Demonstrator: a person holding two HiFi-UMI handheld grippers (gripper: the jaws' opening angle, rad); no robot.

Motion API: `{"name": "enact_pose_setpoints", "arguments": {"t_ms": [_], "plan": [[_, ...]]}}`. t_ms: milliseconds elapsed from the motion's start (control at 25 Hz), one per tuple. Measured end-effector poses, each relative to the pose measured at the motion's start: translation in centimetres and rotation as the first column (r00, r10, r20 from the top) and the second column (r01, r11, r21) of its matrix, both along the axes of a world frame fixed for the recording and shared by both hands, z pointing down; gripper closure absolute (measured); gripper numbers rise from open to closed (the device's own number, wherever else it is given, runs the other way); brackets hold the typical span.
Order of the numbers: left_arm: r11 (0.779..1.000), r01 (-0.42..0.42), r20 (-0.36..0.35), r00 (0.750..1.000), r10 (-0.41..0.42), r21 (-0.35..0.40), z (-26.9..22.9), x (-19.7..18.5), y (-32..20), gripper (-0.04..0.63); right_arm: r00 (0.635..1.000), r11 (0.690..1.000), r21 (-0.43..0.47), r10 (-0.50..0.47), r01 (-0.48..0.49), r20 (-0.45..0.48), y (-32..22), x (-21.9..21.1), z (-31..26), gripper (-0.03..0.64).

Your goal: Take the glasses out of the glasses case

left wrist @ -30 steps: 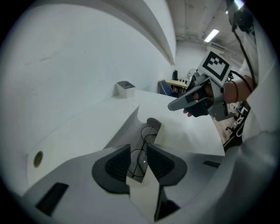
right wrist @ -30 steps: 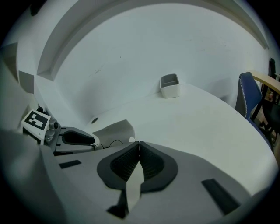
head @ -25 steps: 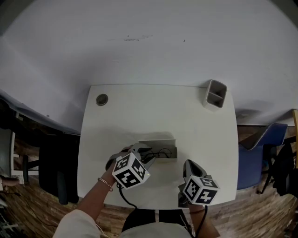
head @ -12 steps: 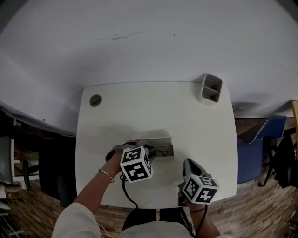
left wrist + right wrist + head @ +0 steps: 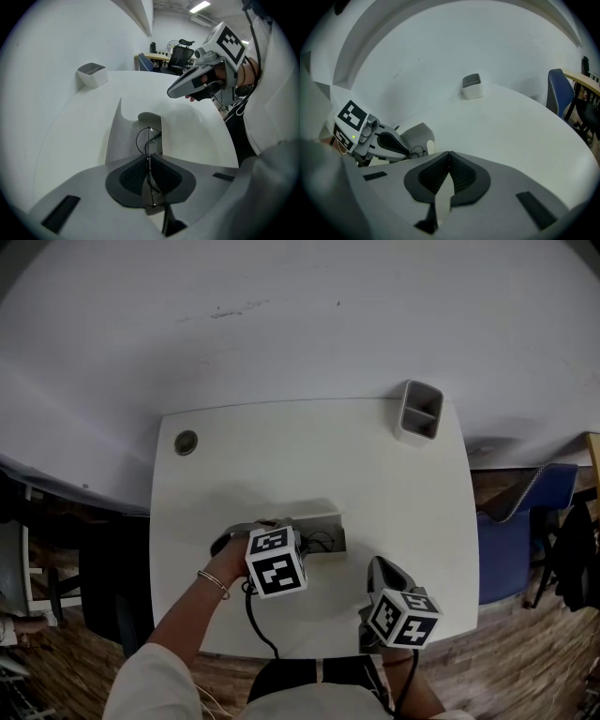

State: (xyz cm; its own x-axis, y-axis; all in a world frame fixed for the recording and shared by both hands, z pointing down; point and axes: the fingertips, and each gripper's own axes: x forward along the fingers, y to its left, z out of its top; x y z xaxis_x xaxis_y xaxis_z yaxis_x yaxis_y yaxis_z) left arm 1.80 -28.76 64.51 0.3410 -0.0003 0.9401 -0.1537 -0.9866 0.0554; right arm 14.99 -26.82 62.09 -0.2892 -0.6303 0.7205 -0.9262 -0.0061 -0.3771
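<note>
Closing, head view: my left gripper (image 5: pixel 302 542) now tips more steeply over the open case (image 5: pixel 314 519) than a second ago, and its marker cube has rolled squarer above the case's near end.
Glasses, head view: the glasses (image 5: pixel 322 542) show as thin dark wire inside the case, just beside my left tips; they are not out yet.
Right side, head view: my right gripper (image 5: pixel 380 570) hangs near the table's front edge, apart from the case.
Around, head view: on the table (image 5: pixel 309 456) a pen pot (image 5: pixel 419 411) stands at the far right corner and a round hole (image 5: pixel 186 441) sits far left, both well apart from the case. A blue chair (image 5: pixel 511 549) stands off to the right.
Grip, left gripper view: my jaws have just been closing and the pads (image 5: pixel 136 174) now pinch the thin wire frame that runs between them. One round lens (image 5: pixel 146 138) stands just beyond the tips, inside the case.
Meaning: I judge the hold is made and lifting comes next.
In the way, left gripper view: the raised lid (image 5: pixel 123 133) stands close beside the lens. The wire is thin and could twist or slip, I think.
Idle, right gripper view: my right jaws are pressed together on nothing. Past them I see the left gripper (image 5: pixel 411 151) at the case (image 5: pixel 417 133), and the pen pot (image 5: pixel 471 86) far off.
</note>
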Motion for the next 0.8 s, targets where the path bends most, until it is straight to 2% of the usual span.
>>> {"name": "enact_pose_setpoints", "arguments": {"t_ms": [200,360,600,800], "plan": [[1.0,0.0,-0.005,1.0,0.0,-0.012,0.1,0.0,0.1,0.558,1.0,1.0,0.004,-0.007,0.007,0.003,-0.2,0.0,0.0,0.584],[0.999,0.043,-0.039,0.998,-0.043,-0.012,0.0,-0.2,0.0,0.566,1.0,1.0,0.007,-0.019,0.019,0.003,-0.5,-0.1,-0.1,0.584],[0.991,0.125,-0.11,0.987,-0.118,0.056,-0.8,-0.4,-0.8,0.572,0.999,0.999,0.025,-0.042,0.042,-0.001,-1.0,-0.7,-0.7,0.584],[0.973,0.203,-0.169,0.968,-0.184,0.105,-1.5,-0.7,-1.6,0.572,0.998,0.998,0.031,-0.058,0.058,-0.014,-1.0,-1.1,-1.1,0.584]]}}
